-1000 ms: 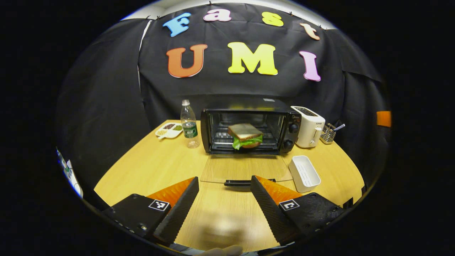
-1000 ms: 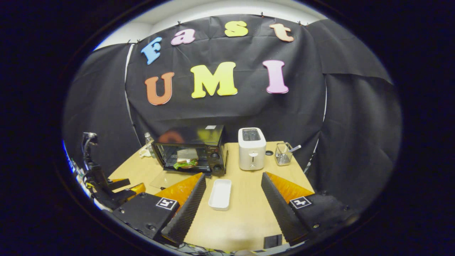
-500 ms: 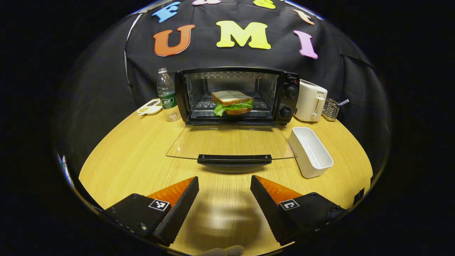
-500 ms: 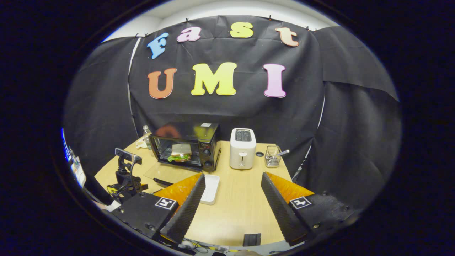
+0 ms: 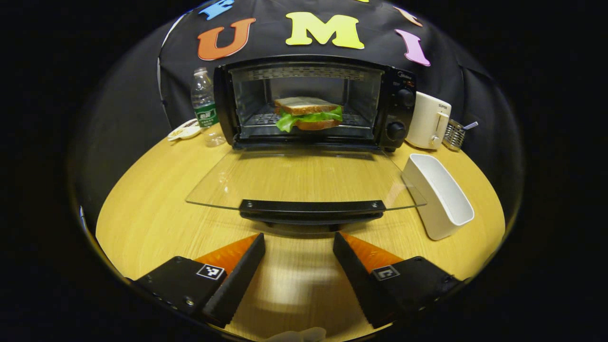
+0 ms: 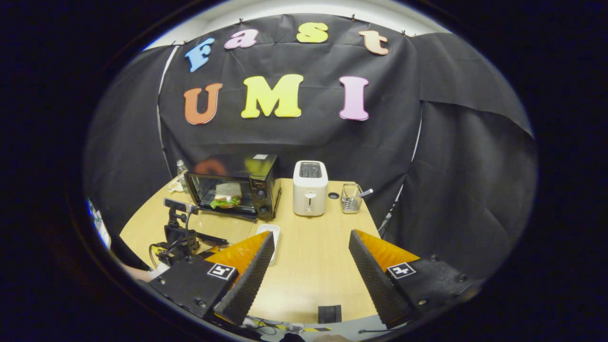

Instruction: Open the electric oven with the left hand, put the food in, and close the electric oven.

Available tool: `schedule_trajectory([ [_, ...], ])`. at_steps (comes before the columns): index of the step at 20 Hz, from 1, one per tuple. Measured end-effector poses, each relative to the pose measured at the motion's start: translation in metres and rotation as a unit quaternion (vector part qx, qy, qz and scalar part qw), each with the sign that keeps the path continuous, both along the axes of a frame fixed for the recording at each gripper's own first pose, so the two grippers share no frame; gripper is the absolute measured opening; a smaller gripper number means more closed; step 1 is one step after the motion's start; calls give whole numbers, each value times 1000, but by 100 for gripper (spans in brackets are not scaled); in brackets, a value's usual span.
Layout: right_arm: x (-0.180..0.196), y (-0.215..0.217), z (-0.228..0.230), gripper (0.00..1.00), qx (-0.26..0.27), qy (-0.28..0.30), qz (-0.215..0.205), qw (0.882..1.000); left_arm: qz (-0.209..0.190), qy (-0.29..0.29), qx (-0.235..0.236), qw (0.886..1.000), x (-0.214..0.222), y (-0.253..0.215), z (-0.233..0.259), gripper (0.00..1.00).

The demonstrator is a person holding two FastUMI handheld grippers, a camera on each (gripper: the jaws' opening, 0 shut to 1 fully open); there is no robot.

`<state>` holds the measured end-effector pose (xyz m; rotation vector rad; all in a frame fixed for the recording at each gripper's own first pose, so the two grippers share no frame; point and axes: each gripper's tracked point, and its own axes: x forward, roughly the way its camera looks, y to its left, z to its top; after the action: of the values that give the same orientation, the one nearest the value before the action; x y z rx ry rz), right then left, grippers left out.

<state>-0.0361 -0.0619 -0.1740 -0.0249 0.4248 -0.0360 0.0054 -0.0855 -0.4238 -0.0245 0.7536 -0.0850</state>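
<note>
Electric oven [image 5: 308, 102] at the far side of the worktop [image 5: 156, 204], its glass door [image 5: 304, 178] swung fully down and lying flat toward the camera. The sandwich [image 5: 308, 113] (bread, lettuce, a bun-like base) sits on the rack inside, so only closing appears to remain. The left gripper [image 5: 298, 247] hovers just in front of the door's dark handle bar [image 5: 311, 207], fingers spread apart and holding nothing. The right gripper [image 6: 308, 259], equally spread and empty, hangs well back over the worktop near the white tray [image 6: 268, 237].

The door is probably rigid, hinged at its far edge, moderately heavy — and glass, hence fragile and slippery. The handle bar is the sensible hold: grip or lift under its middle, then swing up gently — a slam could jolt the soft, loosely stacked sandwich.
</note>
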Motion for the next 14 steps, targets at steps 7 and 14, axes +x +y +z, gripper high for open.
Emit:
schedule_trajectory([
  [7, 4, 1, -3, 100, 6, 5, -5, 1000, -1, 3, 0, 1000, 9, -1, 0, 94],
  [14, 7, 1, -10, 100, 32, 8, -13, 999, -10, -4, 6, 1000, 13, -1, 17, 94],
])
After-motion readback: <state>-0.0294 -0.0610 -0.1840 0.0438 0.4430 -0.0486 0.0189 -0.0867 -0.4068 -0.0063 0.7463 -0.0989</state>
